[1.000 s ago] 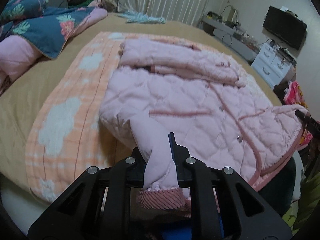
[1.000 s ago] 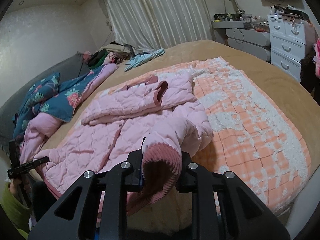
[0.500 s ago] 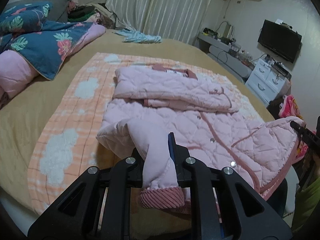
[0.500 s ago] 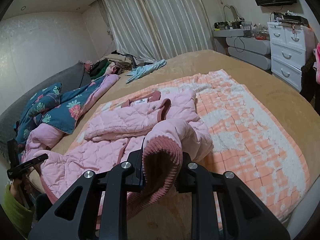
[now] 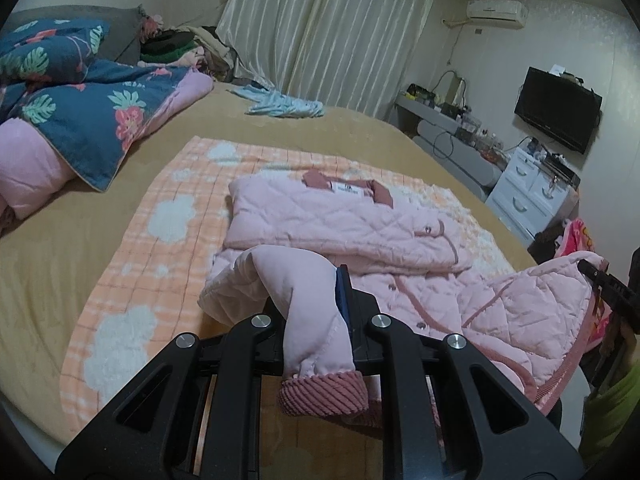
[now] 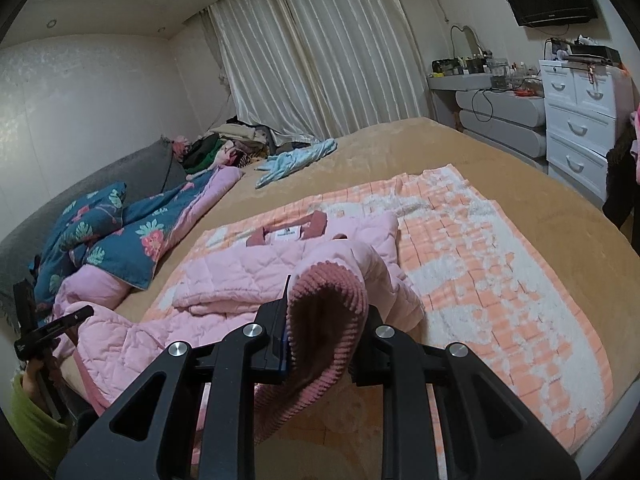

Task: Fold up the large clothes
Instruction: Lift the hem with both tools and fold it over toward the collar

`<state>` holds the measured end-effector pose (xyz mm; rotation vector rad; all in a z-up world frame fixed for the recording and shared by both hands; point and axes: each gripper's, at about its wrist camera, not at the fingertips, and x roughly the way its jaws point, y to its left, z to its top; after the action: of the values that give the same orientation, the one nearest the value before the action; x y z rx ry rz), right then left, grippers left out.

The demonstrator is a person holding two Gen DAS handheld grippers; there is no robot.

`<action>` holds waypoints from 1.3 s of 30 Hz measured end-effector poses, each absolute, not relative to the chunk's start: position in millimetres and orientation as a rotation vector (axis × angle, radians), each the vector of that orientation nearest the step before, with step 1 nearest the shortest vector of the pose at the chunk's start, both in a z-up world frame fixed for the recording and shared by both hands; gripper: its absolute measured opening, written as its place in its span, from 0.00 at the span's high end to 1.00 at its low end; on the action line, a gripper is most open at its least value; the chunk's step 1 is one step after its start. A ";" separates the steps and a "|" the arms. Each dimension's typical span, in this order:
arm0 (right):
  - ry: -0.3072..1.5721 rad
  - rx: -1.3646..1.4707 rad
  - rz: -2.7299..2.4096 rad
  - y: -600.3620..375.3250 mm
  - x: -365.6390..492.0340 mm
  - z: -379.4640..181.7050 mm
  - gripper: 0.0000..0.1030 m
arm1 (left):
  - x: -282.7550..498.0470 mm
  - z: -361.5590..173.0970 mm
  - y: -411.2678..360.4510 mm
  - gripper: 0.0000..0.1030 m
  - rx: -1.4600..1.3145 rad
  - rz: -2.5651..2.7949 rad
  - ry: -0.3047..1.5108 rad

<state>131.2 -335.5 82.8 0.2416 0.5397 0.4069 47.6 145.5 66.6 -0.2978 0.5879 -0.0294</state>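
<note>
Left hand-held gripper (image 5: 316, 320) is clamped on a sleeve of the pink quilted jacket (image 5: 360, 232); the pale pink fabric is pinched between the jaws just above the darker ribbed cuff (image 5: 324, 394), which hangs below and toward the camera. Right hand-held gripper (image 6: 324, 340) is clamped on the other sleeve at its ribbed cuff (image 6: 328, 312), the cuff bulging up and over between the jaws. Both sleeve ends are raised off the bed; the jacket body lies ahead of each hand-held gripper on the orange-and-white checked blanket (image 5: 160, 216), which is spread on the tan bed cover (image 5: 352, 128). The upper part of the jacket is folded across, with the collar and a white label (image 5: 347, 189) at the far end. In the left view the jacket's lower corner is lifted off to the right, where the tip of the right hand-held gripper shows at the frame edge. In the right view the left hand-held gripper shows at far left, beside a green sleeve (image 6: 28, 420). Beyond and to the left of the left hand-held gripper: blue floral quilt (image 5: 92, 108) with pink lining. Farther ahead: light blue garment (image 5: 284, 104), pale curtains (image 5: 328, 28). To the right: white drawers (image 5: 532, 196), wall-mounted television (image 5: 556, 108).
</note>
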 end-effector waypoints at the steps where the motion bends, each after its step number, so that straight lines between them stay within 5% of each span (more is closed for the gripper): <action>1: 0.537 0.240 0.406 -335.4 133.3 84.7 0.81 | 49.7 69.7 146.2 0.92 -0.298 -0.028 0.583; 21: 0.513 0.269 0.409 -337.2 192.7 123.7 0.82 | 100.8 114.0 168.0 0.92 -0.307 0.017 0.512; 39: 0.595 0.254 0.360 -326.0 263.0 104.4 0.81 | 150.6 94.7 166.0 0.91 -0.181 0.096 0.550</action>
<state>263.0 -326.0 104.4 0.2545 0.5950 0.3604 150.6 166.0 94.7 -0.1809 0.5499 0.0964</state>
